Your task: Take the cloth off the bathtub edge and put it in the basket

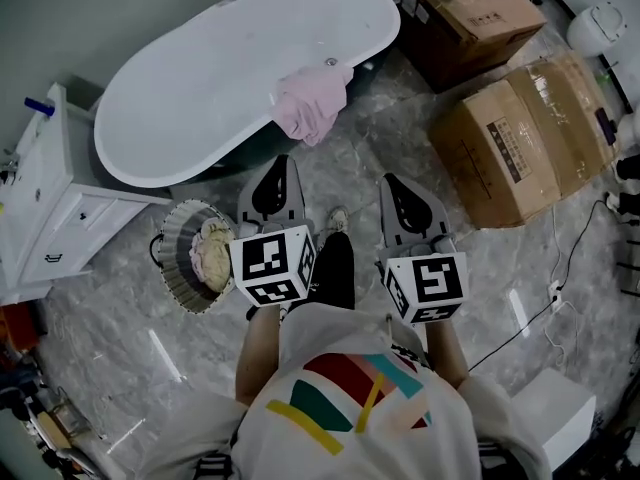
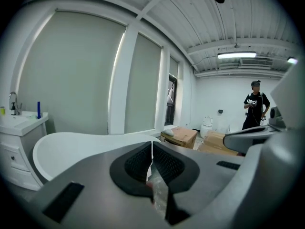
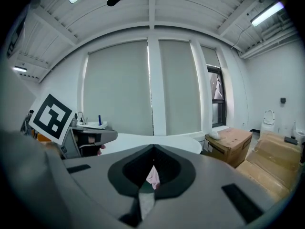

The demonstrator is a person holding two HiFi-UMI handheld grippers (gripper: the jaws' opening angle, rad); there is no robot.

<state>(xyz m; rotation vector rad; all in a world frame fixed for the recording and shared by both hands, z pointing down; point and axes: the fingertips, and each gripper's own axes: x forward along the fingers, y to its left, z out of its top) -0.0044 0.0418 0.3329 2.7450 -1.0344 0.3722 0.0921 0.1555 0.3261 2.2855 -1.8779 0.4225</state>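
A pink cloth (image 1: 311, 103) hangs over the near rim of the white bathtub (image 1: 200, 78). On the floor to the left of my grippers stands a round wire basket (image 1: 172, 258) with a cream cloth (image 1: 211, 252) inside. My left gripper (image 1: 283, 161) and right gripper (image 1: 391, 180) are held side by side above the marble floor, short of the tub, both shut and empty. In the left gripper view the left gripper (image 2: 151, 146) points over the bathtub (image 2: 66, 147). In the right gripper view the pink cloth (image 3: 152, 176) shows through the slit below the right gripper (image 3: 152, 149).
Cardboard boxes (image 1: 525, 138) (image 1: 470, 18) lie right of the tub. A white vanity cabinet (image 1: 40, 208) stands at the left, close to the basket. A cable (image 1: 565, 268) and a white box (image 1: 555, 413) are on the floor at right. A person (image 2: 256, 109) stands far off.
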